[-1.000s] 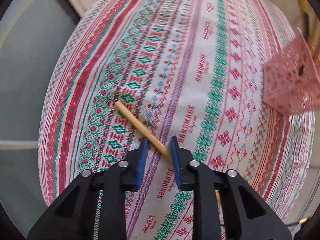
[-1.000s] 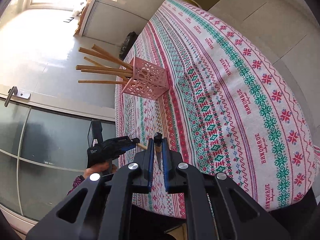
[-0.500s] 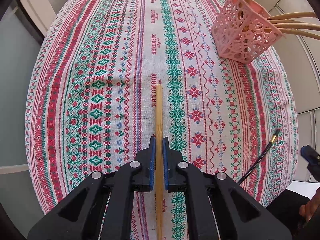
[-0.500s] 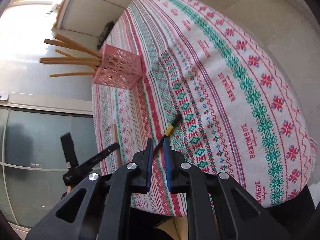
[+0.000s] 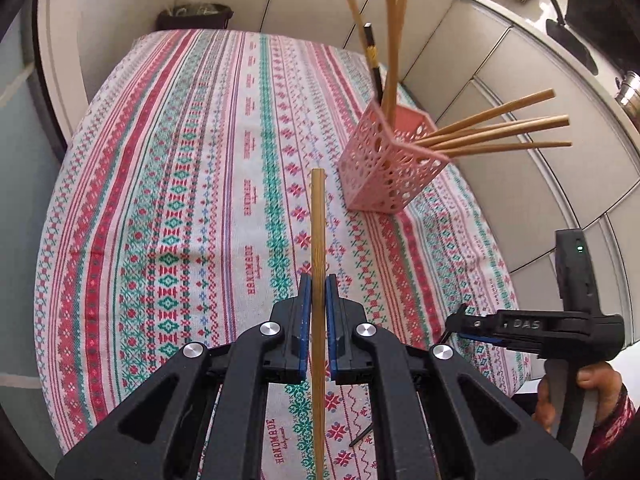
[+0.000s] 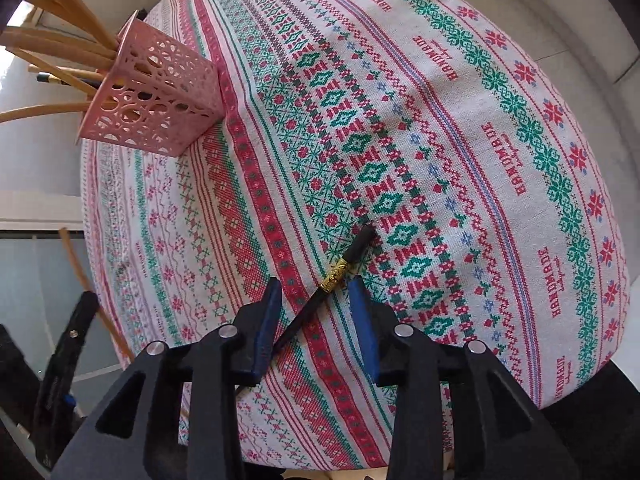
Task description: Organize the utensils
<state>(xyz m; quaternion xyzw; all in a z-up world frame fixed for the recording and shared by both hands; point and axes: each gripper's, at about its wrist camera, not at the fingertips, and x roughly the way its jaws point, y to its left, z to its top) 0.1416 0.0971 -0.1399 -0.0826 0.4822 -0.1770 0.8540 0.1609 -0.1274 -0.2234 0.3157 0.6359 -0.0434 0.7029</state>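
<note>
Chopstick point(image 5: 318, 232) — slender bamboo — in left claw point(image 5: 316, 292)

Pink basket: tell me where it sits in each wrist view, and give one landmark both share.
Left wrist: pink basket right of centre, upper half, beyond the held wooden chopstick.
Right wrist: pink basket upper left, chopsticks fanning off the frame edge.
Shared landmark: the striped tablecloth under it.

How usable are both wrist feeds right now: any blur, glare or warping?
Left wrist: the held wooden chopstick is sharp, while the pink holder is slightly motion-blurred; fisheye curves the cabinets. Right wrist: the black chopstick is crisp, with a blown-out window top left.
</note>
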